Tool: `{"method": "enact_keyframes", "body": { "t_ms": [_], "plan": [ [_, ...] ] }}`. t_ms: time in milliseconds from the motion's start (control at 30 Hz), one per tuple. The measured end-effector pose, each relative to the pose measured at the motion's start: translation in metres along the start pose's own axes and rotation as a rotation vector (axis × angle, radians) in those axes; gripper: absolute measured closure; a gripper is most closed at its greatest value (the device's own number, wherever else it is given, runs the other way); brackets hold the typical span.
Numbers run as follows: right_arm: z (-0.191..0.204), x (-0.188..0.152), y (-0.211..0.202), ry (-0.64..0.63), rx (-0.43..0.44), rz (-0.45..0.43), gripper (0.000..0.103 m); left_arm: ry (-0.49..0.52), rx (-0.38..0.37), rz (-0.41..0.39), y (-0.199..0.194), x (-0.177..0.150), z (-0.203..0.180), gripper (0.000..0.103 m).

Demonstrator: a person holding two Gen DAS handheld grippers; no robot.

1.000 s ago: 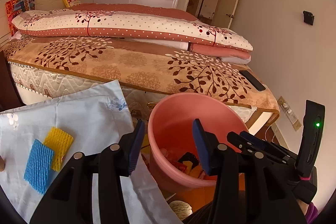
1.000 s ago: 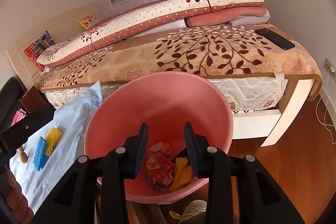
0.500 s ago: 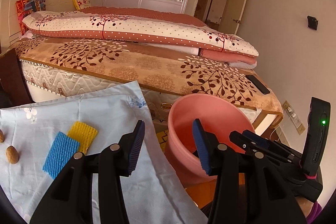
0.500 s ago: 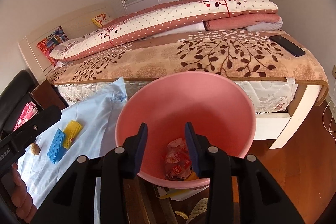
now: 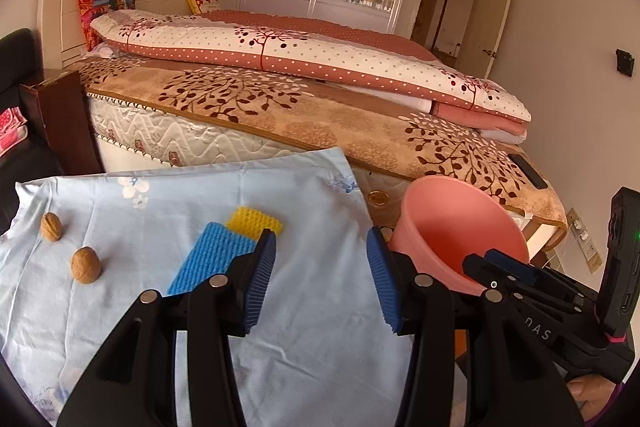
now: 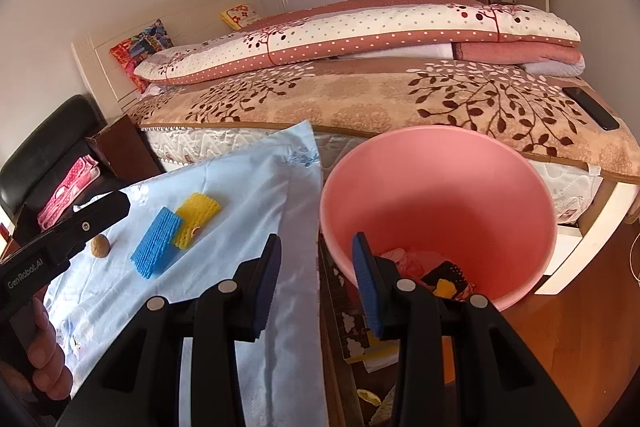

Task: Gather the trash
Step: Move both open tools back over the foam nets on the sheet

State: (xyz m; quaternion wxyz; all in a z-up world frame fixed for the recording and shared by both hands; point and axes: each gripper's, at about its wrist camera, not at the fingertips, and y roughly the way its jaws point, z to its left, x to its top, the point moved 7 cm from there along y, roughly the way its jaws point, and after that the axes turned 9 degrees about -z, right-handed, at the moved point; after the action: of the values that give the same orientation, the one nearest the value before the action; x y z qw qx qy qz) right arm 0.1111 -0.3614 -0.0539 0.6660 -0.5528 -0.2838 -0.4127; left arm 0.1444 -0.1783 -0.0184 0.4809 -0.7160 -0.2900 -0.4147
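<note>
Both jaws are apart with nothing in them: the left hand-held gripper (image 5: 320, 267) hangs over the cloth-covered bench (image 5: 312, 327), with the blue sponge (image 5: 208, 263), yellow sponge (image 5: 254, 221) and two walnuts (image 5: 85, 264) off to its left. The right hand-held gripper (image 6: 316, 267) sits at the bench edge, with the pink bin (image 6: 440, 187) of wrappers just to its right.

Pink bin (image 6: 440, 195) is looking like smooth, slightly glossy plastic; light blue cloth (image 5: 312, 307) is lying soft and wrinkled; blue sponge (image 5: 210, 259) and yellow sponge (image 5: 256, 221) are showing ribbed, matt texture; walnuts (image 5: 85, 264) rough-shelled.
</note>
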Motion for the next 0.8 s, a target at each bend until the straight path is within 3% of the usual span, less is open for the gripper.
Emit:
{"method": "enact_keyframes", "body": {
  "t_ms": [400, 800],
  "plan": [
    [0.046, -0.014, -0.001, -0.077, 0.053, 0.027, 0.067, -0.043, 0.129, 0.070, -0.010, -0.030, 0.071, 0.055],
    [0.070, -0.024, 0.007, -0.129, 0.076, 0.063, 0.067, -0.025, 0.204, 0.182, 0.035, -0.051, 0.103, 0.055]
  ]
}}
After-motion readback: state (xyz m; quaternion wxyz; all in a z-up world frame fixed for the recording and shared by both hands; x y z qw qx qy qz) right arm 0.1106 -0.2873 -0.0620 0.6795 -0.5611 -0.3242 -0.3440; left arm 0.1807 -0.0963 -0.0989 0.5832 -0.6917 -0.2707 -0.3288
